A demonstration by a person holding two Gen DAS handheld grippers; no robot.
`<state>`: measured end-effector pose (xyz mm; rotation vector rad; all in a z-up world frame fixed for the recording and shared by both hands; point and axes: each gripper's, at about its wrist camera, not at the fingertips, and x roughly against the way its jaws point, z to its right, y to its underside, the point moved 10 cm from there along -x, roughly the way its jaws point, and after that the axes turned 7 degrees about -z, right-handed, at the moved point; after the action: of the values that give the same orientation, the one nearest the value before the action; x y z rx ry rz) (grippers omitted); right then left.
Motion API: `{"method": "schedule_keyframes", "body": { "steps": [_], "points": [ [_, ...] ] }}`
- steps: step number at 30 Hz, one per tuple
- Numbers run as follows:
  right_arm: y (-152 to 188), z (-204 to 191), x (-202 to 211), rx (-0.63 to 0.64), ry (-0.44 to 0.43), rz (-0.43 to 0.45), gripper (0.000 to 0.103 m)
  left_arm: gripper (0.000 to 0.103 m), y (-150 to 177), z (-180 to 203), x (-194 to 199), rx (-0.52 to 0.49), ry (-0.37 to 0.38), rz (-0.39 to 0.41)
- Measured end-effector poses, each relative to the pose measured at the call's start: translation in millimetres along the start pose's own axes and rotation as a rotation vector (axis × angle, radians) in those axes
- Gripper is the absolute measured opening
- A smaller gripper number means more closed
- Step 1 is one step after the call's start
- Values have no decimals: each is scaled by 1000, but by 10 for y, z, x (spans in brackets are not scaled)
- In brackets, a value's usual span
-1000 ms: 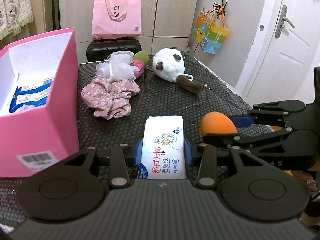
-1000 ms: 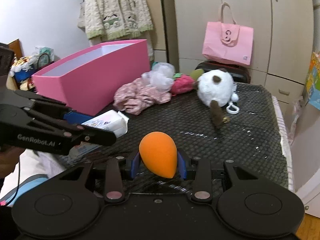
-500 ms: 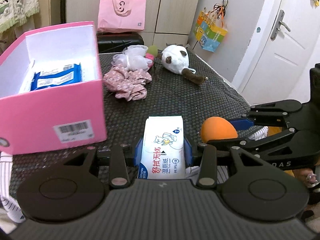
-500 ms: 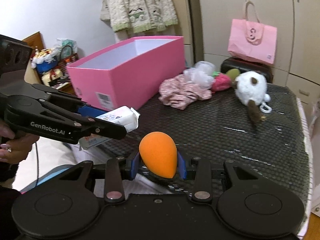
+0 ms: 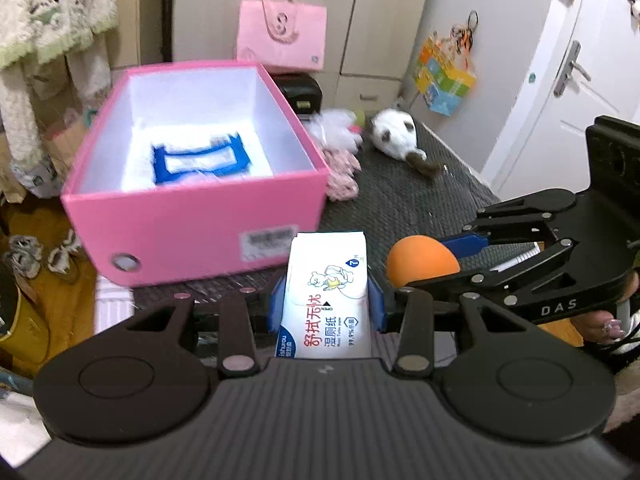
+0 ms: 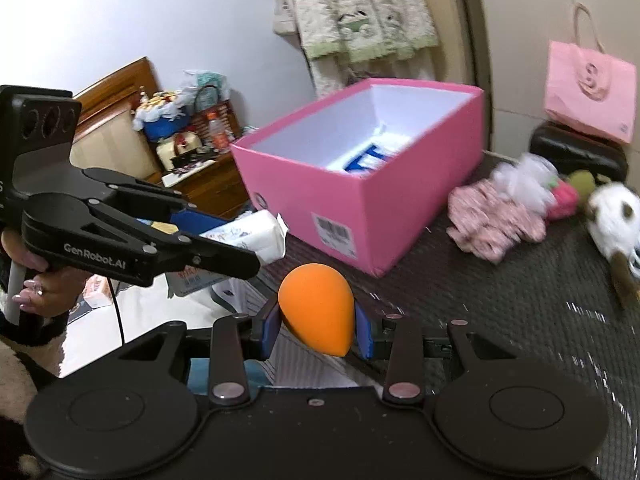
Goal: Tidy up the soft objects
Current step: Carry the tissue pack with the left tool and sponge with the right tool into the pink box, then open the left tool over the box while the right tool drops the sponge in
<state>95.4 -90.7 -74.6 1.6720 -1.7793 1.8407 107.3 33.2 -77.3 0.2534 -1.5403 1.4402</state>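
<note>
The left tool (image 5: 326,300) is clamped on a white pack of wet wipes (image 5: 326,292), its blue pads pressing both long sides, held just short of the pink box (image 5: 200,216) that stands open on the dark counter (image 5: 400,200). The right tool (image 6: 316,330) grips an orange egg-shaped sponge (image 6: 316,312), seen at 3 o'clock from the wipes in the left wrist view. Inside the box lies a blue-and-white packet (image 5: 200,158). Beyond the box, toward 1 o'clock, sit a pink floral cloth (image 6: 496,224), a white mesh puff (image 6: 524,176) and a white plush toy (image 5: 394,136).
</note>
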Motion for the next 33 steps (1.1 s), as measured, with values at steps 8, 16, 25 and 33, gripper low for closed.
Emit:
{"method": "schedule_keyframes", "body": {
  "steps": [8, 16, 25, 33],
  "points": [
    [-623, -112, -74, 107, 61, 50, 43, 40, -485, -328, 136, -16, -34, 87],
    [-1321, 321, -356, 85, 111, 65, 44, 40, -1199, -821, -140, 14, -87, 137],
    [-1889, 680, -1038, 205, 199, -81, 44, 40, -1719, -1340, -839, 48, -132, 13],
    [-2050, 979, -1589, 251, 203, -205, 44, 40, -1859, -1646, -1348, 112, -160, -109]
  ]
}}
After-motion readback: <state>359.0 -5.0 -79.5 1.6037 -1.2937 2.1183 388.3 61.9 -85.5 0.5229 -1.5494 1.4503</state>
